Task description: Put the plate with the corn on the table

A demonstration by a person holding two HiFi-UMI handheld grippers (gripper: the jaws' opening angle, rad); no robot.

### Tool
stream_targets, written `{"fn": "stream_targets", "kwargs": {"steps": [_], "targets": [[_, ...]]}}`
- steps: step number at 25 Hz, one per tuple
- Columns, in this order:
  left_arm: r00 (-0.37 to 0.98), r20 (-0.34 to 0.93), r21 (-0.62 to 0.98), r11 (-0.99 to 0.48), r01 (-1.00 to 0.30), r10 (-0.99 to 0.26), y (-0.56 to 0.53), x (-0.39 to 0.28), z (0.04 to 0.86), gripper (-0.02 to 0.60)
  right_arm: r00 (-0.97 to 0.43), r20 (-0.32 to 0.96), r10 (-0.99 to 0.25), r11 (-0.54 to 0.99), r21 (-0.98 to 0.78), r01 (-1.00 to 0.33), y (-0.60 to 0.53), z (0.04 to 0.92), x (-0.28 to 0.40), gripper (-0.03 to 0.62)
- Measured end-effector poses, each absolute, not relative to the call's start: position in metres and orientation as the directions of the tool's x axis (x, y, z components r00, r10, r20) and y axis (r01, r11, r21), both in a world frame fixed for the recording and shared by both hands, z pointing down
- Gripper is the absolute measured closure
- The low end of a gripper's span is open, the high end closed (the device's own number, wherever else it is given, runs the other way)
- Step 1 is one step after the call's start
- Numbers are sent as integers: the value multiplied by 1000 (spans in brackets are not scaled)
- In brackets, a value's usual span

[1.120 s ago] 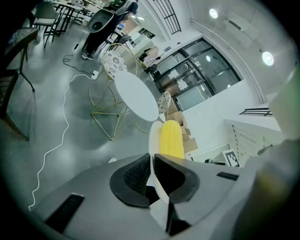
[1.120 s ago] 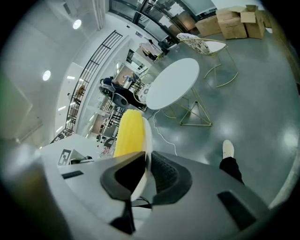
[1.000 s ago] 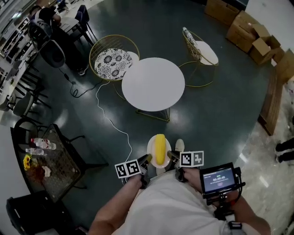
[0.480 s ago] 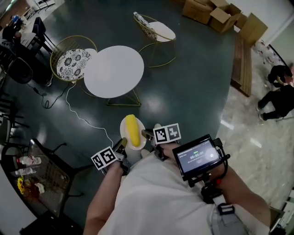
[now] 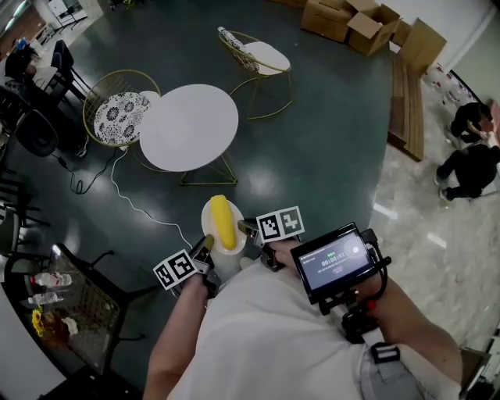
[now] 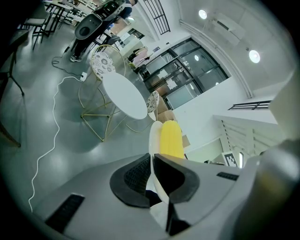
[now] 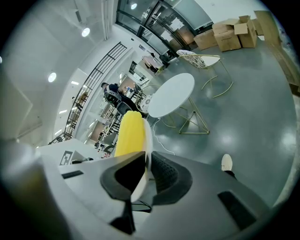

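Note:
A white plate (image 5: 211,226) with a yellow corn cob (image 5: 223,221) lying on it is held in the air over the dark floor. My left gripper (image 5: 206,247) is shut on the plate's left rim (image 6: 154,136) and my right gripper (image 5: 245,229) is shut on its right rim (image 7: 146,140). The corn (image 6: 170,139) shows above the jaws in both gripper views, and again as the corn (image 7: 128,133). The round white table (image 5: 188,126) stands ahead and to the left, some way off, with nothing on it. It appears as the table (image 6: 124,95) and the table (image 7: 170,95) in the gripper views.
A gold wire chair with a patterned cushion (image 5: 119,111) stands left of the table, another gold chair (image 5: 258,56) behind it. A white cable (image 5: 129,195) trails on the floor. Cardboard boxes (image 5: 355,23) sit at the back right. A dark mesh table (image 5: 74,312) stands near left. People crouch far right (image 5: 469,156).
The view has swung and the table has shifted left and come closer. The plate with the corn stays held between both grippers.

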State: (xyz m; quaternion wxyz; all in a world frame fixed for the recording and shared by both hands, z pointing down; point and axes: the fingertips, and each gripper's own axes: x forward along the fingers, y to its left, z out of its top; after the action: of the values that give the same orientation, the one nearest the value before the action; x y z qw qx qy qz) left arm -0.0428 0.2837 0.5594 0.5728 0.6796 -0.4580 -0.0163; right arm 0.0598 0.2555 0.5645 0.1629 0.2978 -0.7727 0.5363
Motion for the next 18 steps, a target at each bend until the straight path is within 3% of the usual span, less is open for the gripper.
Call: {"fn": "stream_targets", "kwargs": {"steps": [18], "targets": [[589, 499, 791, 57, -609, -635, 277, -42, 561, 549, -766, 568, -301, 249, -729, -638, 250, 564, 62, 548]]}}
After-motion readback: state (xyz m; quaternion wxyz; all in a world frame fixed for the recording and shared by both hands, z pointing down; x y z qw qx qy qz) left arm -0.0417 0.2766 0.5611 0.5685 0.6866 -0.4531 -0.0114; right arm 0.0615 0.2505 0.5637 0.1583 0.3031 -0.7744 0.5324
